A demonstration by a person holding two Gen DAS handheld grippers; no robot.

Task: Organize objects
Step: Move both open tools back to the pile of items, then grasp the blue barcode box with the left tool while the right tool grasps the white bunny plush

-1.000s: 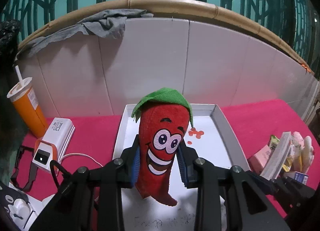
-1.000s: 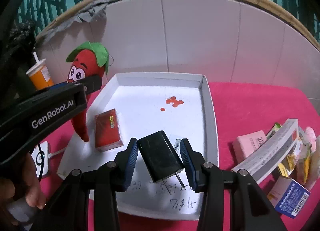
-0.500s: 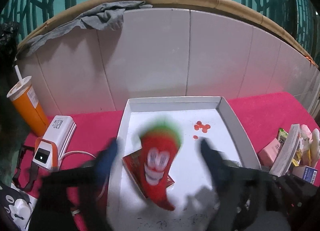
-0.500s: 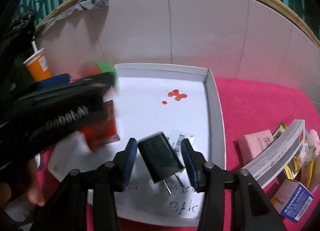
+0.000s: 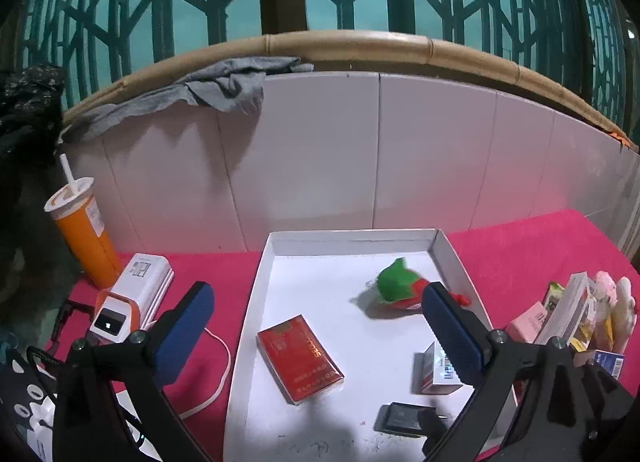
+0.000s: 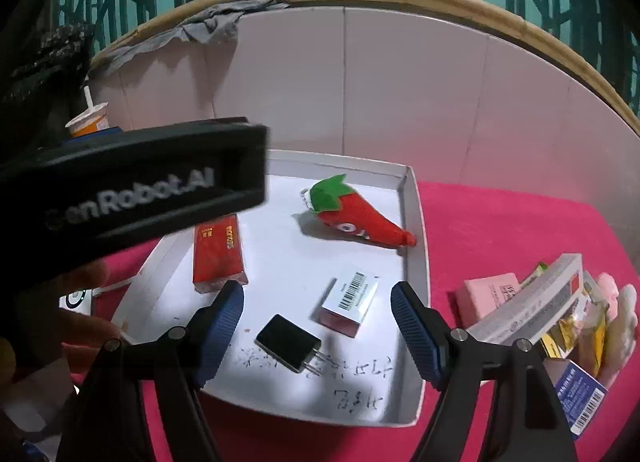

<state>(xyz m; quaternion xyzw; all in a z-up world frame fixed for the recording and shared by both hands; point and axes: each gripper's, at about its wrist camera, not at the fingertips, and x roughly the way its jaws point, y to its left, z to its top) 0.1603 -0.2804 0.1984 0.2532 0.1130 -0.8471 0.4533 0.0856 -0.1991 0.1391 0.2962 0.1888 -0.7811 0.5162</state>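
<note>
- Orange paper cup (image 5: pixel 82 232) with white straw stood at left by the white tiled wall (image 5: pixel 432 150).
- Grey cloth (image 5: pixel 208 92) lay draped over the bamboo rail (image 5: pixel 400 48).
- White power bank (image 5: pixel 132 298) lay on the pink tablecloth (image 5: pixel 540 246).

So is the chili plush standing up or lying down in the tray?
Lying down: the chili plush rests on its side on the tray floor, tip against the right wall.

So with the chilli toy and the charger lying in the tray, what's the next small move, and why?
Probably swing the right gripper toward the pink box beside the tray. Both sets of fingers have just been opening and hold nothing; the plush chilli and black charger already lie inside.
</note>
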